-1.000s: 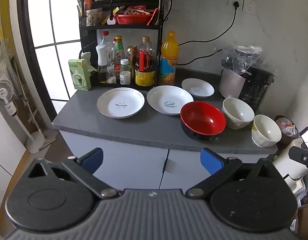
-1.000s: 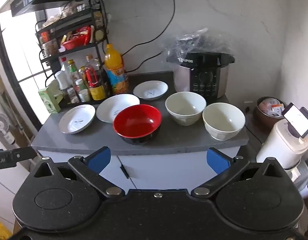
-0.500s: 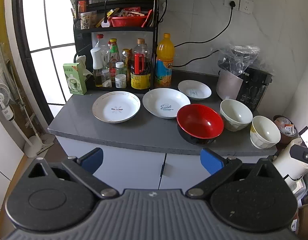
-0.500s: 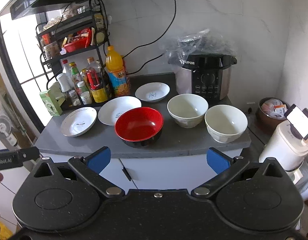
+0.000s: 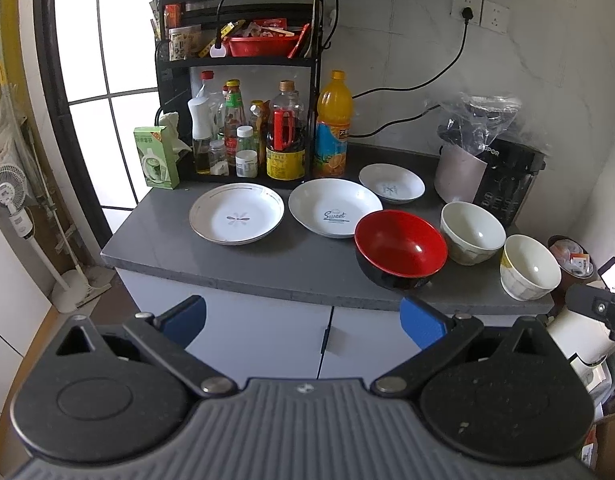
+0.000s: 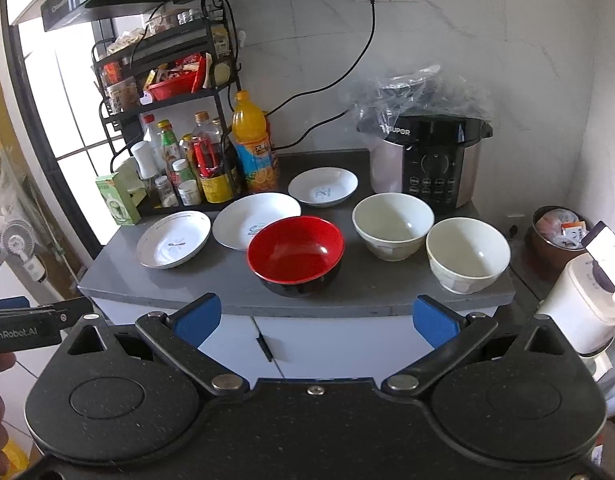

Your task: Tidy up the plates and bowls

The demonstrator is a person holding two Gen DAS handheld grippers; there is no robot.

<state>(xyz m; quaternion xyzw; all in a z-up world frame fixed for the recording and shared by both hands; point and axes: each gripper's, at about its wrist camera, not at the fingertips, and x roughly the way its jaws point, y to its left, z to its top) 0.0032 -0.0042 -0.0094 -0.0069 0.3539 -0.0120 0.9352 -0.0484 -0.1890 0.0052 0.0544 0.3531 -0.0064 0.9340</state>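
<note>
Plates, three, bowls, three

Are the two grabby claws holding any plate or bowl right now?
No. The left gripper and the right gripper are both open and empty, short of the counter. The red bowl sits untouched.

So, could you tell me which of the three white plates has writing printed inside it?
The middle white plate, printed "Sweet"; the left and back plates show small motifs.
</note>
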